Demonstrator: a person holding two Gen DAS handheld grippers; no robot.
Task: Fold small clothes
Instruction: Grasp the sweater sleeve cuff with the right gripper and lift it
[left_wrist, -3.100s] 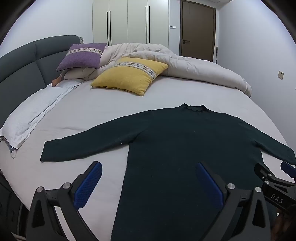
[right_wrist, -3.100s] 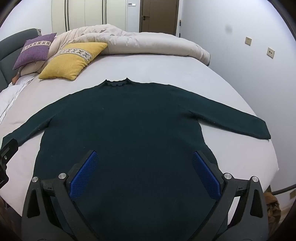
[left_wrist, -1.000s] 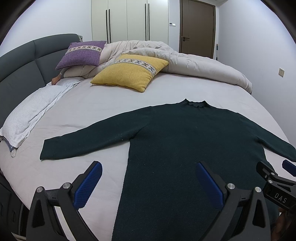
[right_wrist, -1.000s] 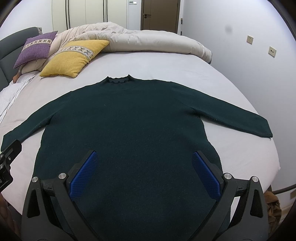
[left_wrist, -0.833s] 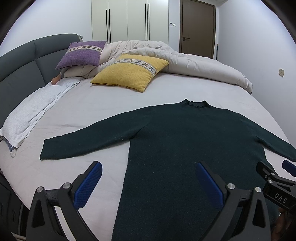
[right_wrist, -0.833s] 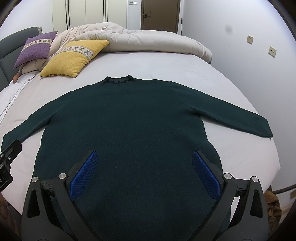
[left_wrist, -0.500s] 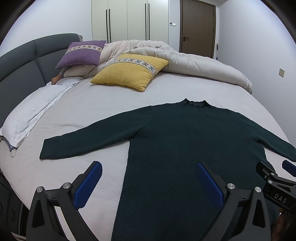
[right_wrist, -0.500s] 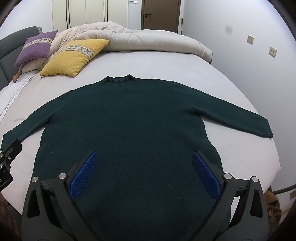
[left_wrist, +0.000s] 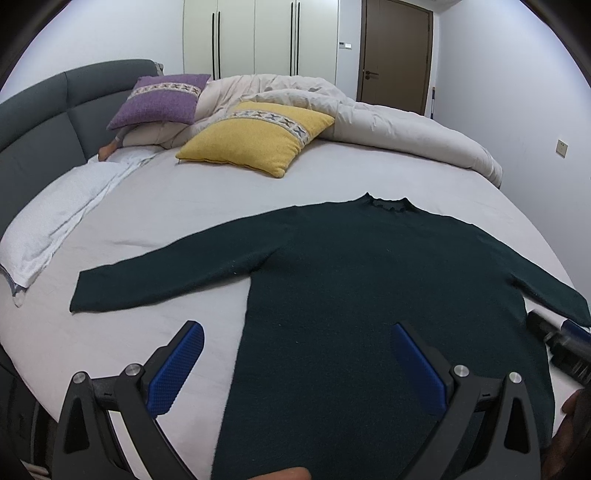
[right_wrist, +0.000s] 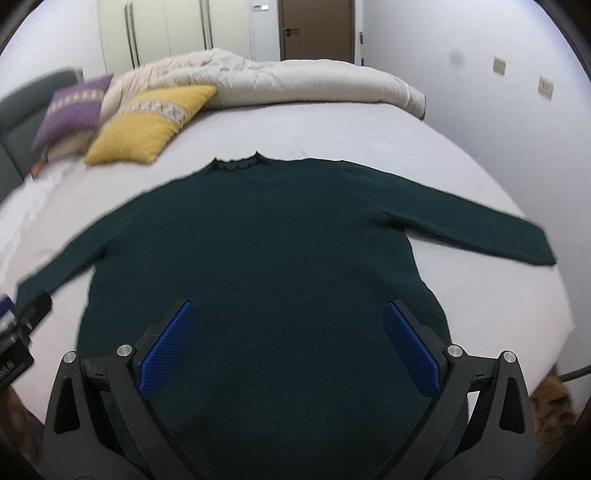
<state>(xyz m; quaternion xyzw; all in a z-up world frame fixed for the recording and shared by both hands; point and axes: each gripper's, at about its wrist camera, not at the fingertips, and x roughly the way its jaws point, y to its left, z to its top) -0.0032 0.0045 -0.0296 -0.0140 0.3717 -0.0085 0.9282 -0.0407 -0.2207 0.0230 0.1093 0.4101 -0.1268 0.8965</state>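
A dark green long-sleeved sweater (left_wrist: 351, 280) lies flat, front up, on the bed, both sleeves spread out to the sides; it also fills the right wrist view (right_wrist: 280, 258). My left gripper (left_wrist: 295, 339) is open and empty, hovering over the sweater's lower left edge. My right gripper (right_wrist: 288, 321) is open and empty over the sweater's lower middle. The right gripper's tip shows at the right edge of the left wrist view (left_wrist: 561, 343), and the left gripper's at the left edge of the right wrist view (right_wrist: 22, 325).
The bed (left_wrist: 177, 206) has a light grey sheet. A yellow cushion (left_wrist: 255, 142), a purple cushion (left_wrist: 162, 99) and a bunched beige duvet (left_wrist: 388, 125) lie at its far end. A white folded cover (left_wrist: 55, 218) lies along the left. Walls stand to the right.
The right wrist view has shifted and blurred: my right gripper is moving, swinging rightward over the sweater. The left gripper has barely moved. The sweater lies as before.
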